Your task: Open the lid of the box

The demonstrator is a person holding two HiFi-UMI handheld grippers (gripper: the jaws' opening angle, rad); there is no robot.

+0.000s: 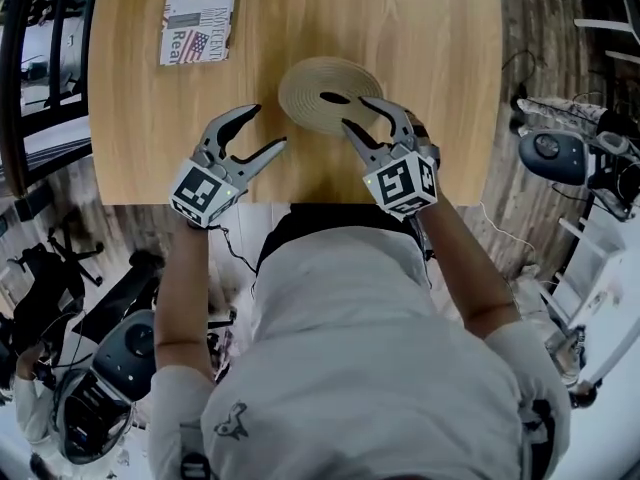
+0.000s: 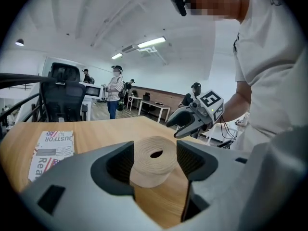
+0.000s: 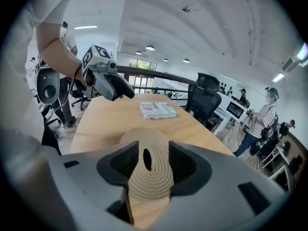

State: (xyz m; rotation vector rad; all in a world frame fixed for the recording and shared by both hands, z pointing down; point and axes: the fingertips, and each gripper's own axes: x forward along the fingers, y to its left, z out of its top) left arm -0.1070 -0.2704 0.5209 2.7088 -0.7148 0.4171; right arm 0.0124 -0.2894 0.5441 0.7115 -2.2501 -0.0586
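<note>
Round box: The round box [image 1: 328, 93] is tan and woven. It sits on the wooden table [image 1: 440, 38], near the edge closest to the person. Its lid [image 2: 155, 154] is on and has a dark hole in the top.
Left gripper: The left gripper [image 1: 268, 126] has its jaws spread wide, with nothing pinched. It is just left of the round box and apart from it.
Right gripper: The right gripper [image 1: 355, 112] has its jaws spread too. They sit over the right side of the round box. I cannot tell if they touch it.
Other things: A flat paper packet [image 1: 200, 16] with flag pictures lies far back on the left, well apart from the box. A black chair [image 2: 65, 97] stands past the table. Some people [image 2: 114, 89] stand far off in the room.
In the way: Nothing lies between the grippers and the box.
Hard to see: In each gripper view the jaws hide the lower sides of the box. I cannot find the line where the lid meets the box. The words on the packet are cut off. The person's body covers part of the table's near edge.
</note>
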